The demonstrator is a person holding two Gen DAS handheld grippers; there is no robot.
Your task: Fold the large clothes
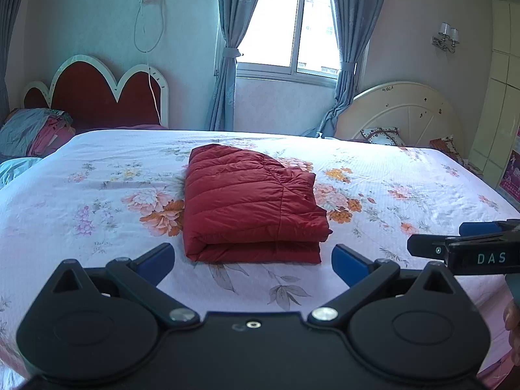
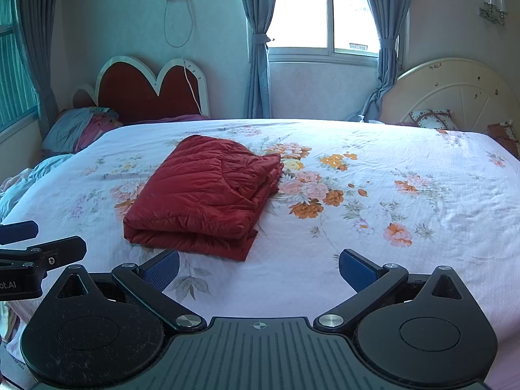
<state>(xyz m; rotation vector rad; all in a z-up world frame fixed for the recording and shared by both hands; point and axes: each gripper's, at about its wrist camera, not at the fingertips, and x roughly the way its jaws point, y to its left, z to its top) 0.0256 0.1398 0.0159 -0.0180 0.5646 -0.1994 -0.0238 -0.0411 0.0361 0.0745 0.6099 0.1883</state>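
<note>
We work over a bed (image 1: 97,169) covered by a white floral sheet (image 2: 373,201) that fills the middle of both frames. Behind it, at upper centre, a window (image 1: 292,22) sits between blue curtains (image 1: 227,48); a red scalloped headboard (image 1: 97,94) stands at upper left and a cream round headboard (image 2: 455,94) at upper right. The red quilted jacket (image 1: 250,204) lies folded flat at frame centre, its long axis running from the near edge toward the window, the thick fold facing us. Our left gripper (image 1: 253,263) is spread wide and empty just short of that fold. Our right gripper (image 2: 258,269) is likewise released, clear of the jacket
</note>
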